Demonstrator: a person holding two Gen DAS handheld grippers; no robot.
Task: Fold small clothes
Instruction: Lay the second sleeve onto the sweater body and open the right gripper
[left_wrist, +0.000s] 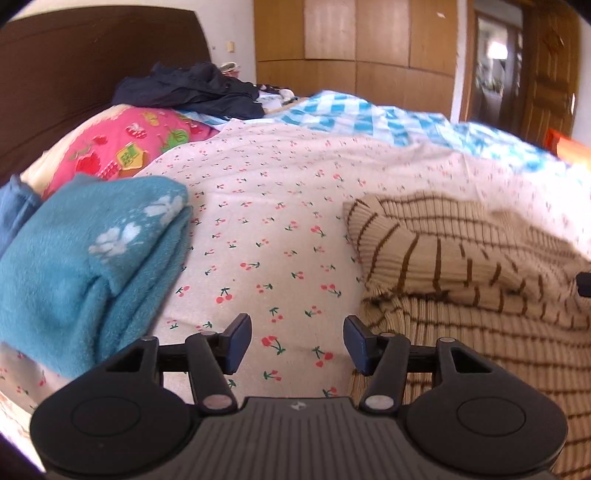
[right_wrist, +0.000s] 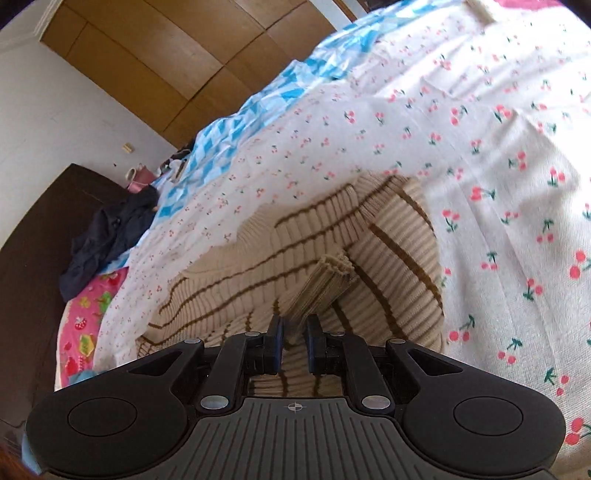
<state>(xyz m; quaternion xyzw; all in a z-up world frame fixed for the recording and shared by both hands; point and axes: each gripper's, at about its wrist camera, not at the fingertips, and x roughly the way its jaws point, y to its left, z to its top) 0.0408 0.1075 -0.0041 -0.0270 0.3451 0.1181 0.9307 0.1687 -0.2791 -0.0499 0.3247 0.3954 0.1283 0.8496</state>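
Ribbed knit sweater (left_wrist: 461, 258), cream with thin brown stripes, lies rumpled on the bed's cherry-print sheet (left_wrist: 280, 229), one part doubled over the rest so that stripes run in different directions. In the left wrist view it fills the right side, and a folded teal fleece garment (left_wrist: 85, 251) with white flower shapes sits well apart from it on the left; this view alone also shows a blue garment (left_wrist: 14, 206) at the far left edge and an open doorway (left_wrist: 495, 62) in the far wall. The right wrist view alone shows the sweater's ribbed cuff (right_wrist: 325, 280) lifted off the body of the knit.

The left gripper (left_wrist: 297, 343) has its fingers apart over bare sheet, holding nothing, the right-hand finger just beside the sweater's edge. The right gripper (right_wrist: 294, 343) has its fingers nearly together, clamped, as far as the blurred view allows, on the strip of knit leading to the cuff. A dark garment (right_wrist: 110, 236) lies near the brown headboard (left_wrist: 92, 74), beside a pink fruit-print pillow (left_wrist: 125, 151).
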